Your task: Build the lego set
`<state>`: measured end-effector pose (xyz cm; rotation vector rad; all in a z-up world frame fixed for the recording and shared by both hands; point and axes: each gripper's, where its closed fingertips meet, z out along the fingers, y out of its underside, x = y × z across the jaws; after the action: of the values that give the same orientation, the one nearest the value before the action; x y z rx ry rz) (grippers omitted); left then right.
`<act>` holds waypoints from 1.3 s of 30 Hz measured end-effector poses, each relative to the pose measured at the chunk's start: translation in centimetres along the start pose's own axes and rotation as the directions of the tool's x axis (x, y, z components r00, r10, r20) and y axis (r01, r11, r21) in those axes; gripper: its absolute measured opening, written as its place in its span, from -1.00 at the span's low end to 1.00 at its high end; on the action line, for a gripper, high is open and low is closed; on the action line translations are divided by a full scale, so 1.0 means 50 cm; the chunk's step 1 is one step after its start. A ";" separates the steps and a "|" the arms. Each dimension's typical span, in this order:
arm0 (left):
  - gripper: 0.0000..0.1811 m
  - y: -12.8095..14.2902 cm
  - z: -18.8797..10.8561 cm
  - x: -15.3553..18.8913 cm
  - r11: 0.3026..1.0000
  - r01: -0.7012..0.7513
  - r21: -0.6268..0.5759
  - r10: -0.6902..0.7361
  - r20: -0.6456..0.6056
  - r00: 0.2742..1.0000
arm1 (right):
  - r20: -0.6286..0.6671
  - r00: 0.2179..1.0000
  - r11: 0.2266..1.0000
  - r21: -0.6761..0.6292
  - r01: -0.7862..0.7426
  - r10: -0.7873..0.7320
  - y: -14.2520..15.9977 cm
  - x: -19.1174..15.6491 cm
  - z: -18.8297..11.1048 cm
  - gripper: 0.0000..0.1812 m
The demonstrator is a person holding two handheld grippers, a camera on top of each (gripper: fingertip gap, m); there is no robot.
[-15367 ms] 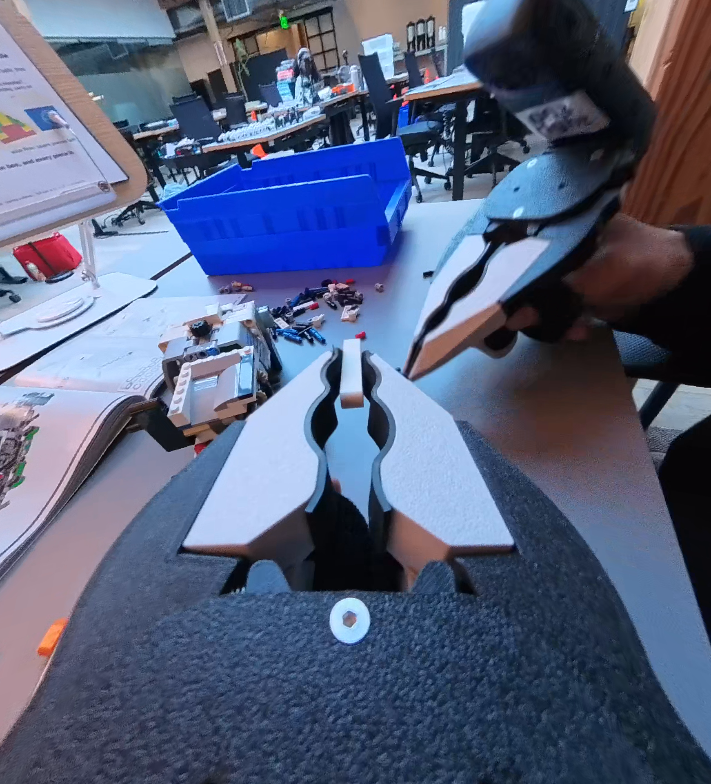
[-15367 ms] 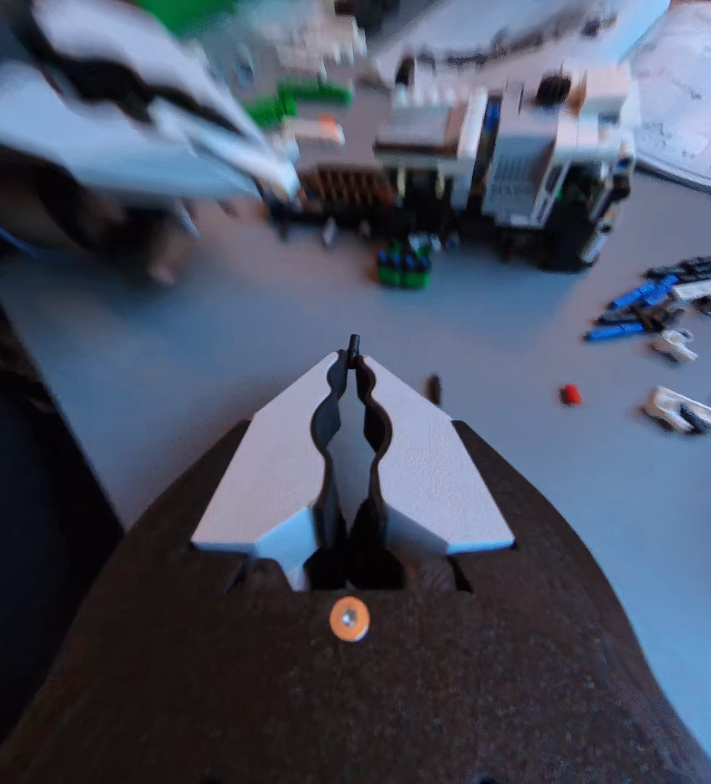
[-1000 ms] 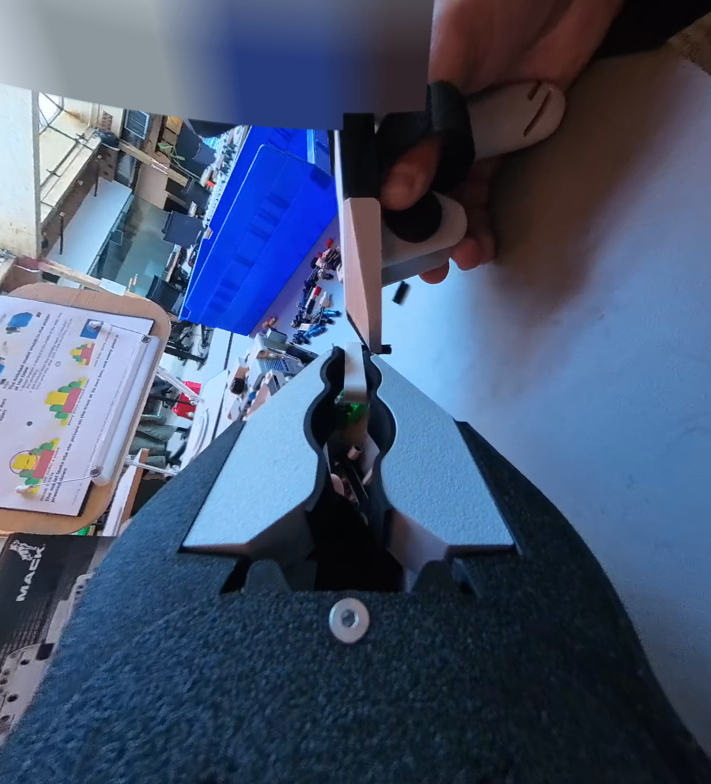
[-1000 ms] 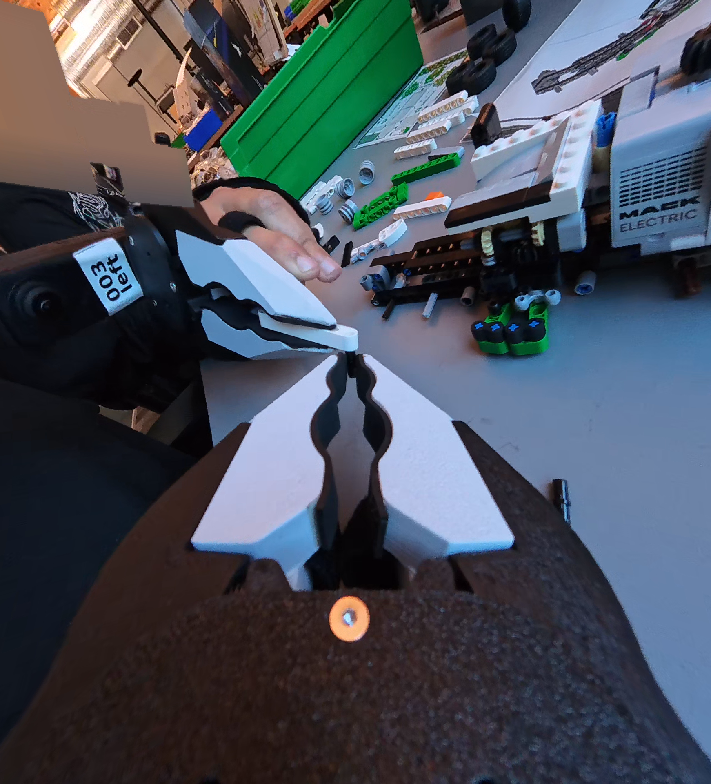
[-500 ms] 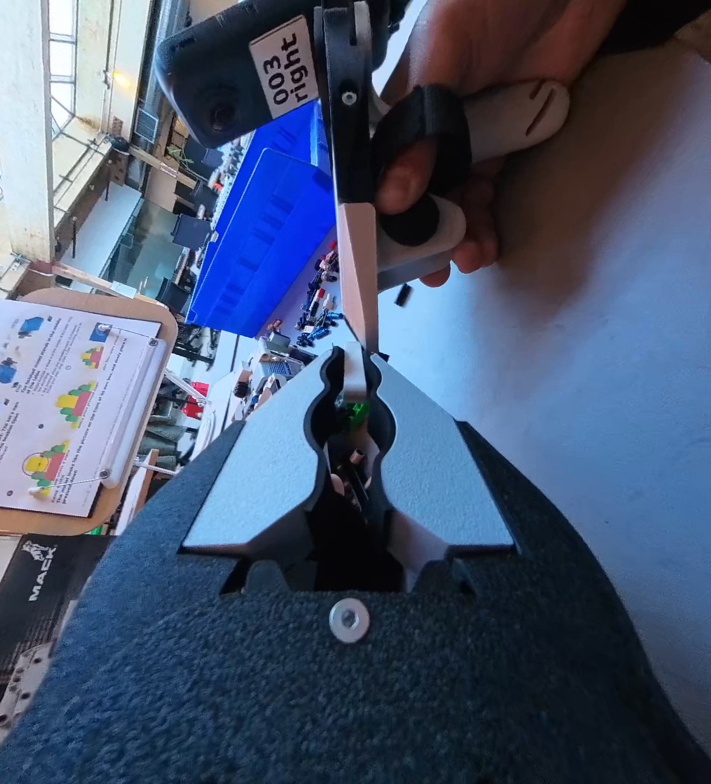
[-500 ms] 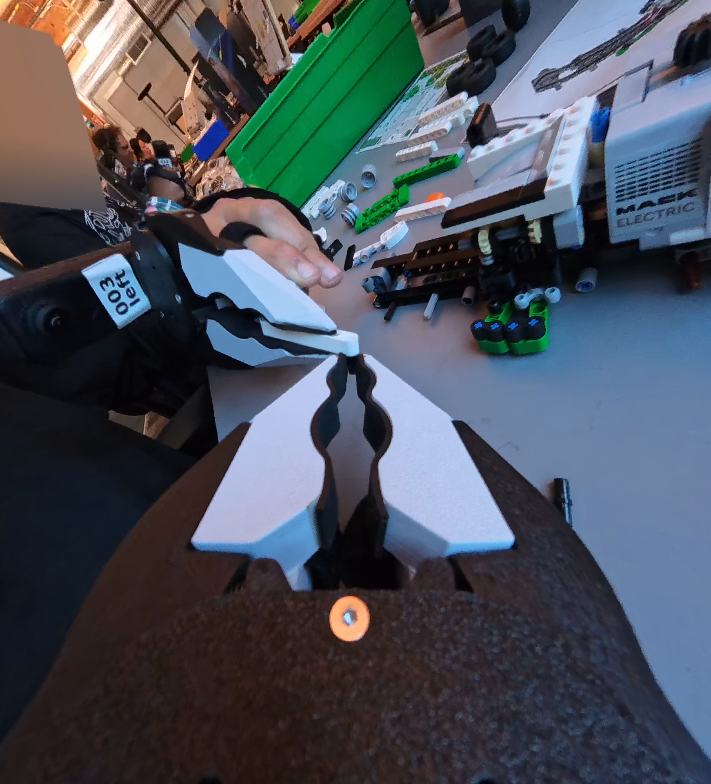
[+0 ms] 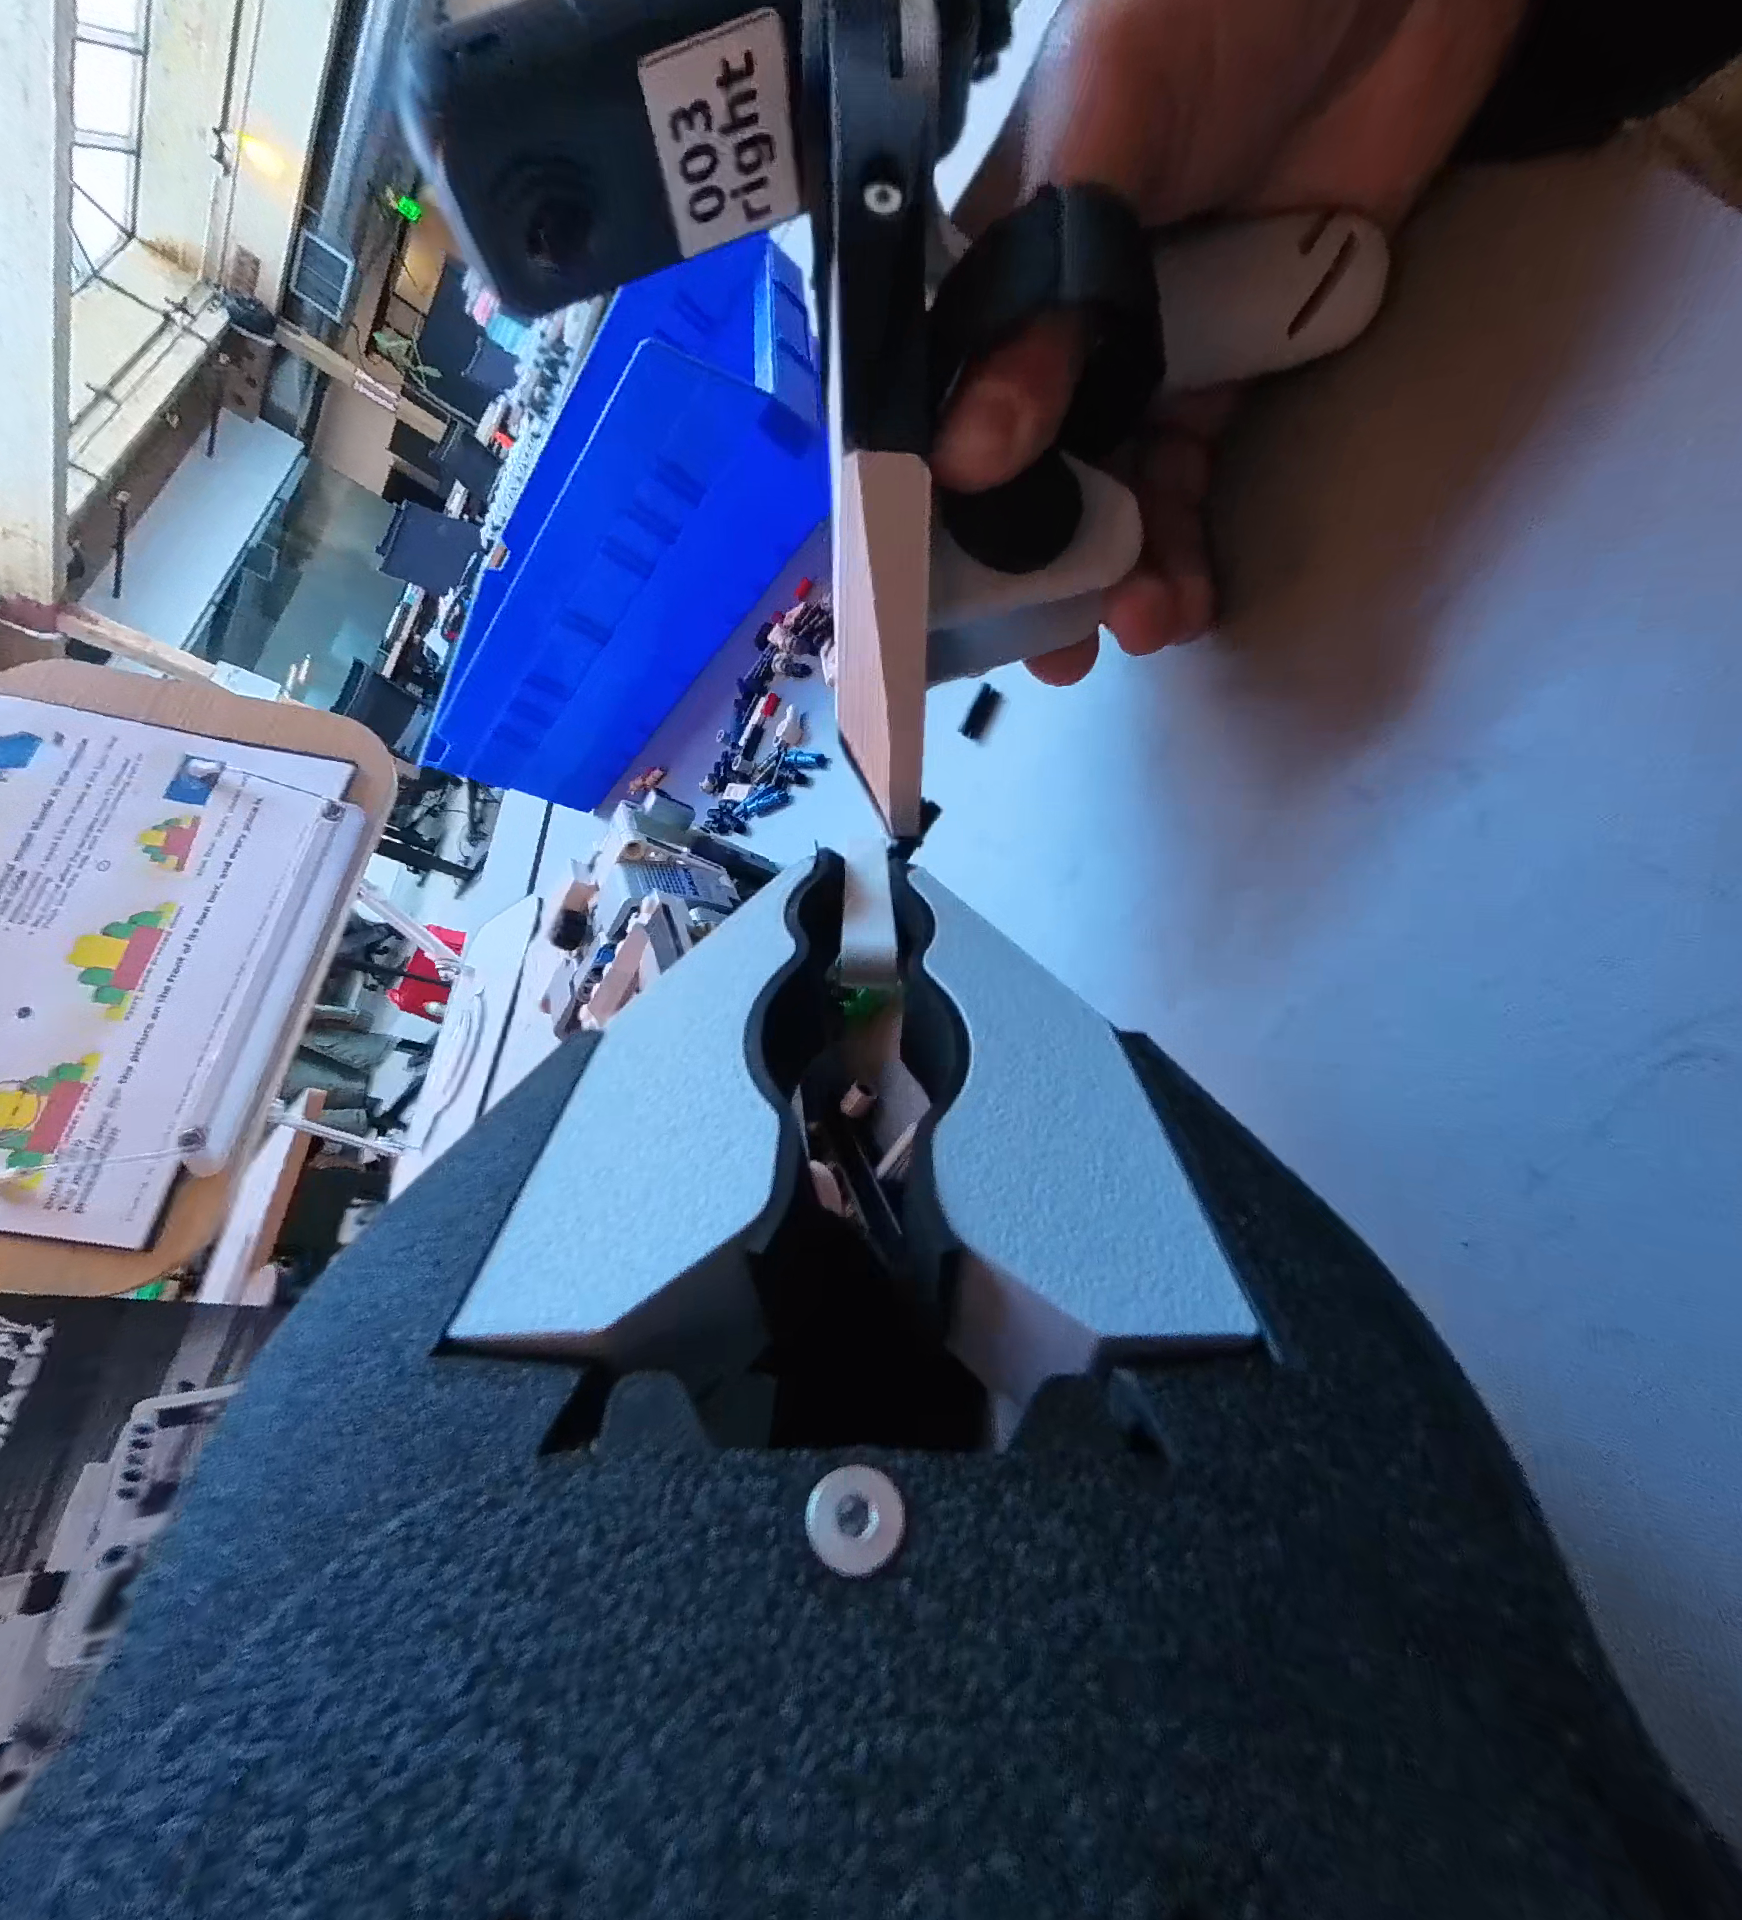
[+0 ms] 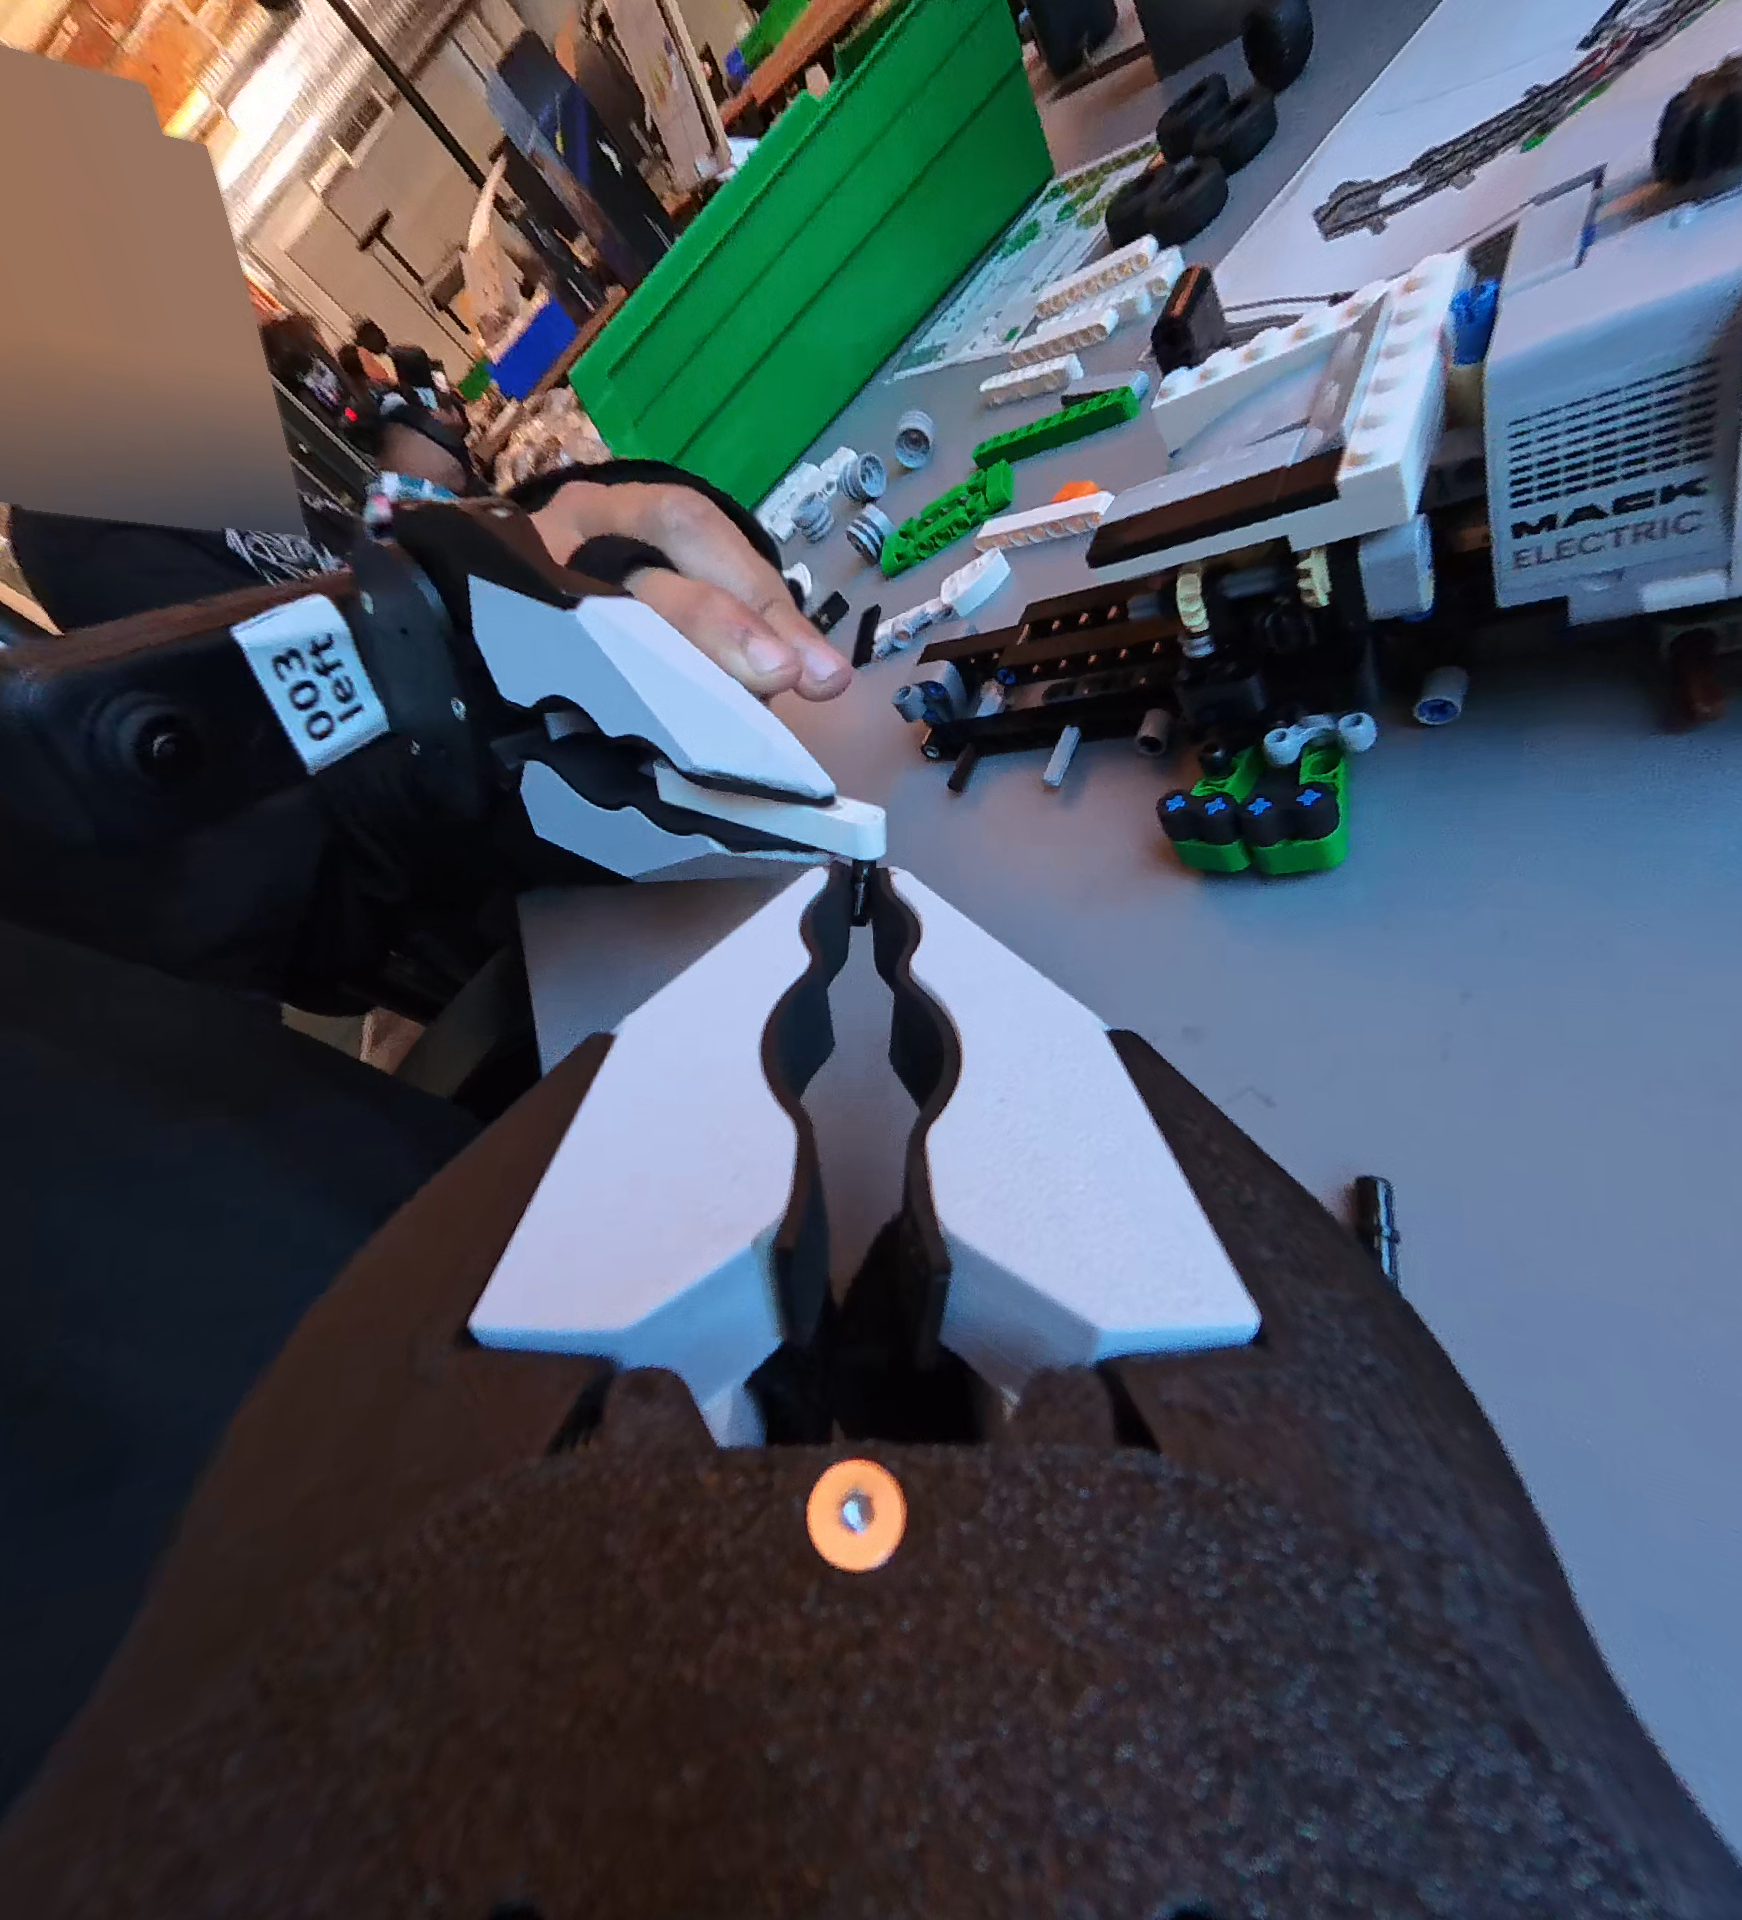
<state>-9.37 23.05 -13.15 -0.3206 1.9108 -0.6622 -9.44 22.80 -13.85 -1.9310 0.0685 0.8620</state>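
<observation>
While the left gripper [image 7: 869, 868] clamps a white beam [image 8: 825, 821], the right gripper [image 8: 859, 891] pinches a black pin [image 8: 859, 896] against its underside. Likely pin insertion; next needs aligned pushing. The truck [image 8: 1469, 468] waits beyond.

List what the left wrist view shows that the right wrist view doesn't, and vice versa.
Left wrist only: the blue bin, a clipboard with an instruction sheet and loose small pins by the bin.
Right wrist only: the green bin, the part-built white truck, spare black tyres and a green bracket with black pins.
Both: the left gripper shut on a white flat piece, the right gripper shut on a small black pin meeting that piece's end, and the grey table.
</observation>
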 end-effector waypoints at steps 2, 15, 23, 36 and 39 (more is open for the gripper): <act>-0.93 -0.002 0.003 -0.004 0.999 0.036 0.001 -0.036 0.006 0.999 | 0.008 1.000 1.000 0.016 -0.012 0.011 -0.004 0.001 -0.004 -0.98; -0.93 0.000 0.008 -0.061 0.783 0.618 0.066 -0.622 0.077 0.779 | -0.037 0.999 0.958 0.287 0.008 0.003 -0.068 -0.001 -0.042 -0.97; -0.92 -0.012 0.005 -0.064 0.646 0.754 0.119 -0.761 0.019 0.649 | -0.027 0.994 0.951 0.296 -0.091 0.103 -0.062 -0.003 -0.026 -0.97; -0.93 -0.010 0.011 -0.052 0.710 0.699 0.085 -0.704 0.043 0.709 | -0.037 0.995 0.958 0.275 -0.080 0.094 -0.056 -0.003 -0.023 -0.97; -0.93 -0.007 0.013 -0.048 0.770 0.635 0.066 -0.638 0.074 0.766 | -0.035 0.992 0.961 0.256 -0.109 0.122 -0.052 0.001 -0.021 -0.97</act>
<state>-7.81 23.78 -11.31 -0.9926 1.6798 -1.1065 -7.83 23.29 -11.62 -1.7204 0.3102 0.8376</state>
